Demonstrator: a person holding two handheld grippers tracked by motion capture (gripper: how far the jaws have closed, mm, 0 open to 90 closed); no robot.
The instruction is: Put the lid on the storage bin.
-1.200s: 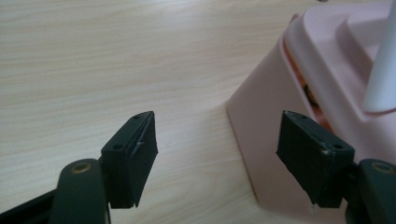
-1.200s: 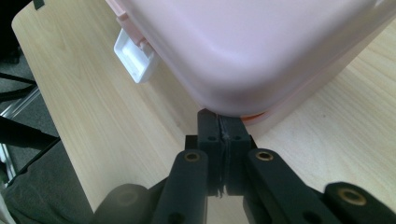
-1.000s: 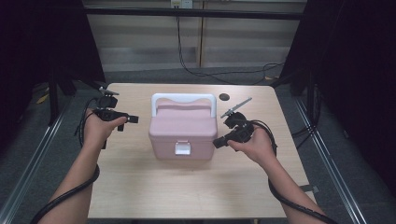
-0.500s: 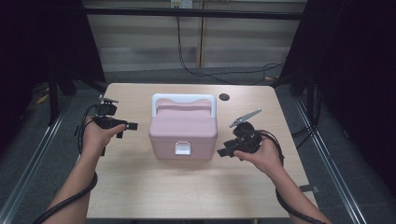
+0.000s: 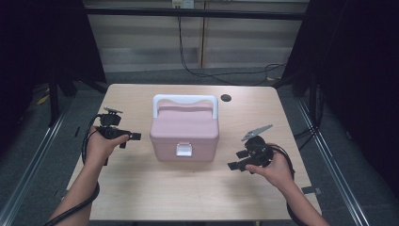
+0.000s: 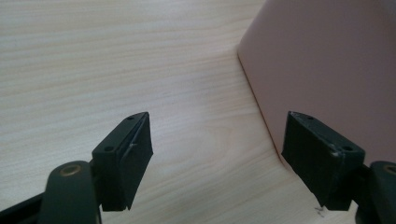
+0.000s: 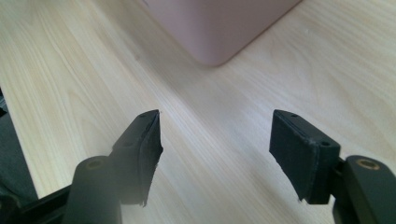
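A pink box [image 5: 184, 132] with a white handle [image 5: 186, 99] and a white front latch [image 5: 184, 149] stands shut in the middle of the wooden table [image 5: 141, 188]. My left gripper [image 5: 129, 137] hovers just left of the box, open and empty; in the left gripper view its jaws [image 6: 217, 119] frame bare wood with the box's pink wall [image 6: 327, 60] at the right. My right gripper [image 5: 235, 165] sits low near the box's front right corner. Its jaws have just been opening and stand open [image 7: 217, 116] with nothing between them, below the pink corner [image 7: 219, 23].
A small dark hole [image 5: 226, 98] marks the tabletop behind the box on the right. Black cables [image 5: 226, 75] lie on the floor beyond the far edge. Dark frame posts [image 5: 54, 94] and rails flank the table on both sides.
The right hand has drawn back from the box's right side toward the near edge and sunk, its jaws going from shut to open. The left hand has come down a little beside the box.
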